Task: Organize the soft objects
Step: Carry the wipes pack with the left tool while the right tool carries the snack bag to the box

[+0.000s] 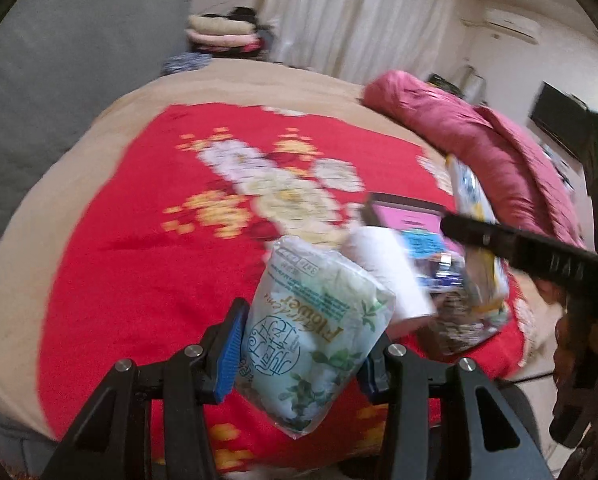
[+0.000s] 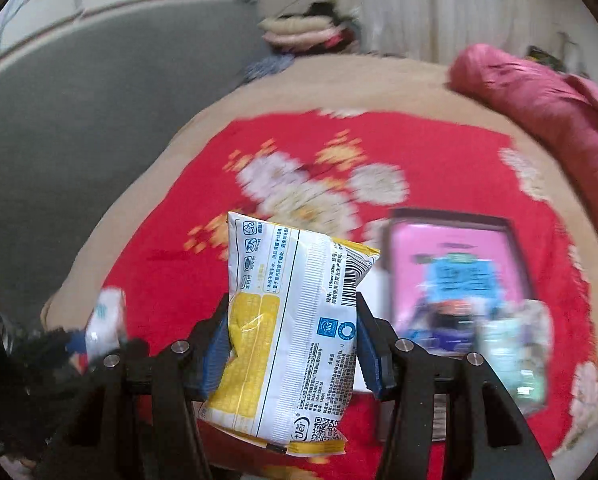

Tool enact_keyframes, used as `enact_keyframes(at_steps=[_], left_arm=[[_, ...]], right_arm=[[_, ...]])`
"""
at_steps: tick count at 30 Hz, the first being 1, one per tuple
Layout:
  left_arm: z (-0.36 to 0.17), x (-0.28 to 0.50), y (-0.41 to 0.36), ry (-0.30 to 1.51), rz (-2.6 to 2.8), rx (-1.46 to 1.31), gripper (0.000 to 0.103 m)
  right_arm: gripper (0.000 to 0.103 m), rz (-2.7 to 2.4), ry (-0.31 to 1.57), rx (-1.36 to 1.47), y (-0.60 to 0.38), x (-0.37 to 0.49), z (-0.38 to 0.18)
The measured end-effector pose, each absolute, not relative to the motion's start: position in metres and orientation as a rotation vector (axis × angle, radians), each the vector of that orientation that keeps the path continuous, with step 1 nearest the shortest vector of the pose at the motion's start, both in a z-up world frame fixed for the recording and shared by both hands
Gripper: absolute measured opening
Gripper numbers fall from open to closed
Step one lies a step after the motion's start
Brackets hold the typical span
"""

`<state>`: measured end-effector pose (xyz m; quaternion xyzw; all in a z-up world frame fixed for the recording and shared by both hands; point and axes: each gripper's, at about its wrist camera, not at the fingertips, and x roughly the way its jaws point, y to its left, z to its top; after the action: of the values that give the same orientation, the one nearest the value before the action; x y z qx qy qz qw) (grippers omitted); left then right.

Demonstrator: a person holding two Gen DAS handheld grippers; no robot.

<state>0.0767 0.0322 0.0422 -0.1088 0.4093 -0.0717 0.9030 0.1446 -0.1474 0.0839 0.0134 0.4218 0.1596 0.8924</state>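
My left gripper (image 1: 299, 350) is shut on a pale green tissue pack (image 1: 315, 336) with a leaf print, held above the red flowered bed cover (image 1: 147, 240). In the right wrist view my right gripper (image 2: 293, 344) is shut on a yellow and white tissue pack (image 2: 295, 328), its blue pads pressing both sides. That yellow pack (image 1: 477, 220) also shows at the right of the left wrist view, under the right gripper's black finger (image 1: 531, 248). A white paper roll (image 1: 391, 276) lies just behind the green pack. The left gripper with its green pack (image 2: 107, 320) appears blurred at the lower left.
A dark box with a pink inside (image 2: 455, 264) holding several packs sits on the cover at the right. A rolled pink quilt (image 1: 479, 152) lies along the far right edge of the bed. A grey headboard (image 1: 67, 80) stands at the left; folded bedding (image 1: 223, 34) is stacked beyond.
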Motion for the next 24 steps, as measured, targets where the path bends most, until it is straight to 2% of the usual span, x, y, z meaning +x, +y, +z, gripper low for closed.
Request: enact_keyframes(at_steps=[5,12,24], left_arm=[[0.051,0.094,-0.050,0.873,-0.299,-0.182,0.047],[0.039,0.115,-0.147,0.945,-0.424,-0.088,0.047],[-0.012,0.145,-0.207,1.070,-0.446,-0.025,0.047]], right_arm=[[0.056,0.194,0.834,0.111,-0.235,0.140,0.099],[0.056,0.078,0.843,0.202,-0.331,0.133,0.088],[0.056,0.094,0.894,0.210,-0.367,0.142,0.046]])
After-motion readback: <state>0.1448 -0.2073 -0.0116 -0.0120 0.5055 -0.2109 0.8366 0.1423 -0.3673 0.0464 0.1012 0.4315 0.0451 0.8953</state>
